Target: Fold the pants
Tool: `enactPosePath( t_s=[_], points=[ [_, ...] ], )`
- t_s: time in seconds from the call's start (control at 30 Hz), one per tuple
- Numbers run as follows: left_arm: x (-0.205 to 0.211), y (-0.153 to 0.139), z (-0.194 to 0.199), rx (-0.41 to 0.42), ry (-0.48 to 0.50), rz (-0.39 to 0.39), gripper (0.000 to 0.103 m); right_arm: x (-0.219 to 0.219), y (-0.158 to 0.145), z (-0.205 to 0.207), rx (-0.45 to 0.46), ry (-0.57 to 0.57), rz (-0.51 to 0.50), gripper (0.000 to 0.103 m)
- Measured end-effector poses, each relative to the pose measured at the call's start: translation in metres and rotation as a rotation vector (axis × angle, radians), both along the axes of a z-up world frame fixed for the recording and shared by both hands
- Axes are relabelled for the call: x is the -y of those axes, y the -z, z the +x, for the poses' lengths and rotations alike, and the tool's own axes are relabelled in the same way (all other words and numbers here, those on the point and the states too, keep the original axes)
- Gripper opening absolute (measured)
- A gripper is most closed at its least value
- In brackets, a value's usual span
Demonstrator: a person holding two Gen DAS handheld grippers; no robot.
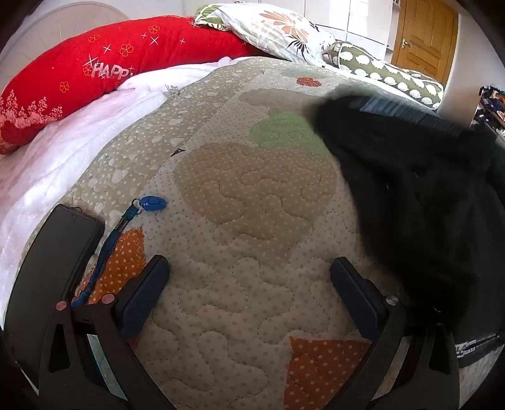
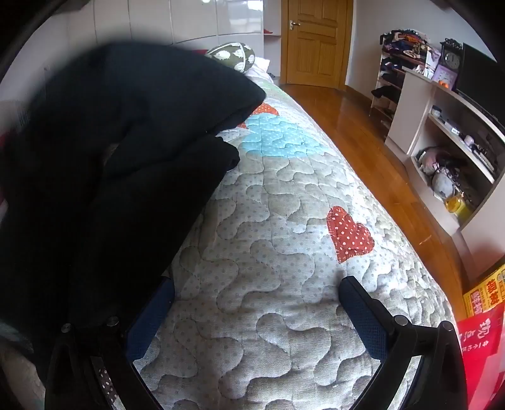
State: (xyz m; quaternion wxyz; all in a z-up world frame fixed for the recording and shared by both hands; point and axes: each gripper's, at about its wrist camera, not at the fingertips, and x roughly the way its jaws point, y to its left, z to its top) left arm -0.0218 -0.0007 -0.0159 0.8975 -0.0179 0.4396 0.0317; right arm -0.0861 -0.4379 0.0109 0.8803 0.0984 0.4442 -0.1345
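Black pants [image 1: 419, 195] lie bunched on the quilted bedspread [image 1: 252, 239], filling the right side of the left wrist view. In the right wrist view the same pants [image 2: 104, 164] cover the left half, blurred at the top edge. My left gripper [image 1: 249, 268] is open above bare quilt, its right finger close to the pants' edge, nothing between the fingers. My right gripper [image 2: 257, 285] is open too, over bare quilt [image 2: 268, 252]; its left finger [image 2: 151, 315] sits at the pants' edge, partly overlapped by the cloth.
A black phone [image 1: 60, 252] and a blue lanyard with clip [image 1: 126, 233] lie left of the left gripper. A red pillow [image 1: 94, 69] and patterned pillows [image 1: 277, 28] line the headboard. The bed's right edge drops to the wooden floor [image 2: 363, 126]; shelves [image 2: 451, 151] stand beyond.
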Motion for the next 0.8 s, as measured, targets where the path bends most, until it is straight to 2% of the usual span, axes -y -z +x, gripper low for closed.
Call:
enactPosePath(
  t_s=[0.3, 0.37, 0.43, 0.6, 0.7, 0.8],
  points=[
    [0.005, 0.005, 0.0, 0.0, -0.004, 0.005, 0.103, 0.0, 0.0, 0.0, 0.0, 0.0, 0.0, 0.103],
    [0.002, 0.021, 0.003, -0.04, 0.02, 0.002, 0.103, -0.001, 0.0, 0.001, 0.0, 0.0, 0.0, 0.103],
    [0.004, 0.021, 0.003, -0.075, 0.061, 0.013, 0.102, -0.001, 0.0, 0.002, 0.002, 0.0, 0.0, 0.103],
    [0.004, -0.002, -0.026, 0.013, 0.018, -0.042, 0.102, 0.001, 0.001, 0.004, -0.003, 0.001, -0.007, 0.103],
    [0.014, -0.018, -0.043, 0.055, 0.026, -0.03, 0.102, -0.009, -0.003, 0.012, -0.01, 0.006, -0.024, 0.103],
    [0.028, -0.033, -0.057, 0.093, 0.041, -0.031, 0.102, -0.008, -0.004, 0.014, -0.033, 0.009, 0.003, 0.103]
  ],
)
